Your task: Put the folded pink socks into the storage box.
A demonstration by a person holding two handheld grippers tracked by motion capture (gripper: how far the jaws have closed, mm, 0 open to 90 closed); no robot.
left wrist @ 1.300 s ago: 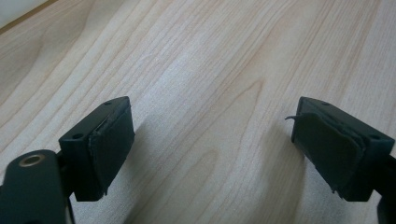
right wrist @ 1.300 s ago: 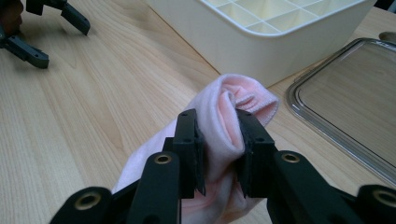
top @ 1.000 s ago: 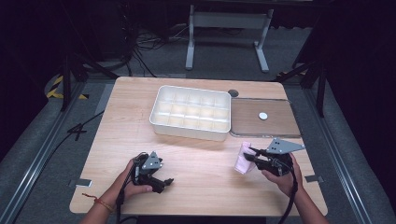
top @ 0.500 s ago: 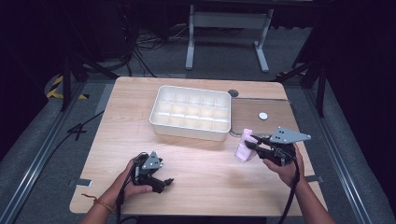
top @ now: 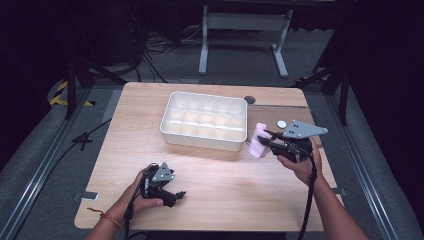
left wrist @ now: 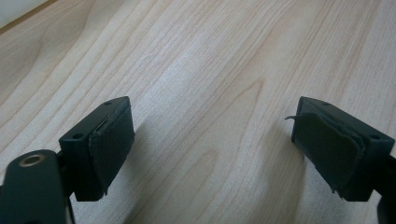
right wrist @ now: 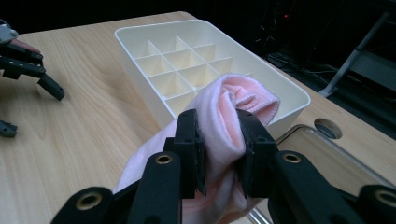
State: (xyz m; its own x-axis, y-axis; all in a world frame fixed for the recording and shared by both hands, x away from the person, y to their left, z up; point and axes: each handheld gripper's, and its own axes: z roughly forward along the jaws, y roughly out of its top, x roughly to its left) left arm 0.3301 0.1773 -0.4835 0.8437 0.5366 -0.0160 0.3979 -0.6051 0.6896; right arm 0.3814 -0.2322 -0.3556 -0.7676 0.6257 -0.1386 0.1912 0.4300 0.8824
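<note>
On the left, my left gripper (top: 175,196) sits low on the wooden table (top: 225,185), near its front edge, held in my left hand (top: 142,192). In the left gripper view its jaws stand wide apart with bare wood grain between the two black pads (left wrist: 112,140); it has hold of nothing.

Moving toward the middle, the white divided tray (top: 202,142) stands on the table toward the far side, its grid of small compartments open to the top. I cannot tell from here whether anything lies in them.

Just beside the tray's right end hangs the pink cloth (top: 258,141), lifted off the table. My right gripper (top: 267,139) has it pinched: in the right gripper view the jaws are drawn in close on a bunched fold of the pink cloth (right wrist: 224,121), the pads pressing it from both sides, with the rest drooping below. The gripper points toward the tray, and my right hand (top: 300,160) holds it above the table's right part, over a clear lid (right wrist: 327,158) lying flat there.
</note>
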